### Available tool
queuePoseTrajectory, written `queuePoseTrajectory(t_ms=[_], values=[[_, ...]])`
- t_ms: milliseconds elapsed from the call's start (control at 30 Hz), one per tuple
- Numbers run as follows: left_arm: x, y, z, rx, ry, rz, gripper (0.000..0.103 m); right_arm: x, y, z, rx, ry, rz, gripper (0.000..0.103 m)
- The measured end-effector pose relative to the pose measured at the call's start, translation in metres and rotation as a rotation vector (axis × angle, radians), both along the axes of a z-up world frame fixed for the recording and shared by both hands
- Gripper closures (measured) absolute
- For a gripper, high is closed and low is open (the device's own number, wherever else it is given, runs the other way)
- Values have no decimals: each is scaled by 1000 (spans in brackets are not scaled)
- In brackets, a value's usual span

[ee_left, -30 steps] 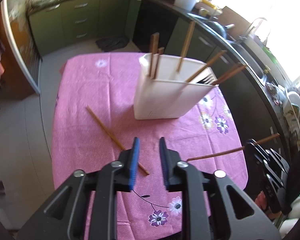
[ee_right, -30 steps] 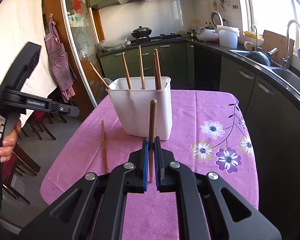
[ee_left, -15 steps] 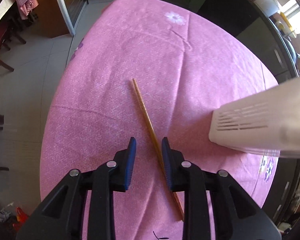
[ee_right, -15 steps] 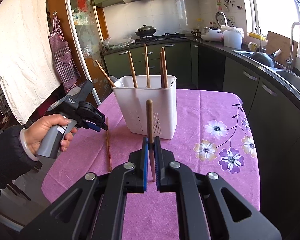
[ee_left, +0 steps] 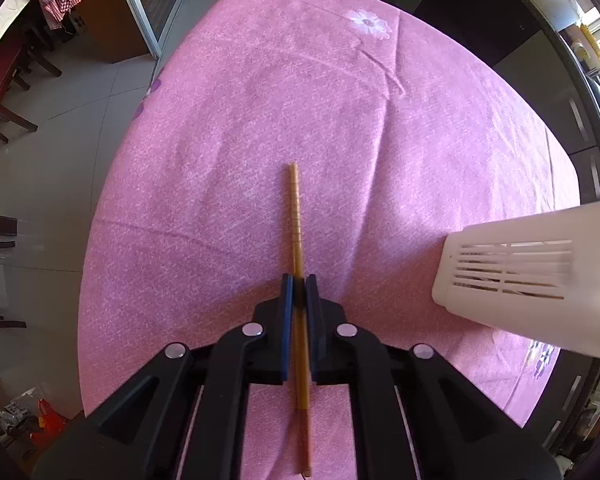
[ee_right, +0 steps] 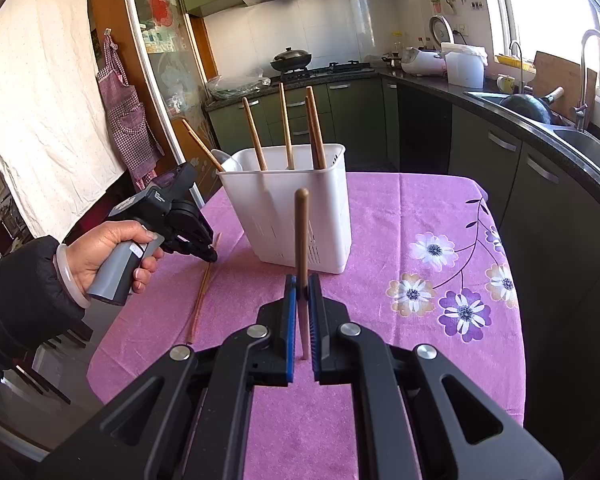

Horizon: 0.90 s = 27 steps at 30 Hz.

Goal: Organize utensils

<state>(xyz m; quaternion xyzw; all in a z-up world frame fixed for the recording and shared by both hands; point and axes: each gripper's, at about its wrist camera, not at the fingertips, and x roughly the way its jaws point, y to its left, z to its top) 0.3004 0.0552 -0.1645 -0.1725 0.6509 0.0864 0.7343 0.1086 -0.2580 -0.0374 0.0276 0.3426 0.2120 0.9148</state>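
Observation:
My left gripper (ee_left: 299,280) is shut on a light wooden chopstick (ee_left: 295,216) that lies on the pink tablecloth (ee_left: 300,92). From the right wrist view the left gripper (ee_right: 209,254) is low over that chopstick (ee_right: 202,296). My right gripper (ee_right: 302,280) is shut on a darker wooden chopstick (ee_right: 301,232), held upright above the table. The white utensil holder (ee_right: 288,208) stands behind it with several chopsticks and a white spoon inside. The holder (ee_left: 532,276) lies to the right of my left gripper.
The table's left edge drops to a tiled floor (ee_left: 52,152) with chairs. A dark counter with a sink (ee_right: 580,140) runs along the right. A stove with a wok (ee_right: 292,58) stands at the back.
My left gripper has closed on the chopstick lying on the cloth, which now lines up with the jaws. My right gripper still holds its chopstick upright, slightly nearer the holder.

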Motion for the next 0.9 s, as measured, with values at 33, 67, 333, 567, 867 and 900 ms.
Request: queuePoseTrajectory(t_ms=[33,67,333,567,867,900], values=[[-3,3,1,-6,-9,-1,97,0,-1,0,-1,1,-1,96],[-7,5,5,-7,-24,-6,97,0,-1,0,-1,2,-3,96],[-66,3,66,7,-221,-121,97,-1,0,0,-15,3,-13,96],[-126,-34,127,54,-448,-262,97,-2,5,1,-27,0,-16,96],[-167,-70,160,138,-641,-358,97,-4,10,2,-46,-1,-17,96],[-168,-72,163,140,-652,-362,97,-4,10,1,-46,0,-16,96]])
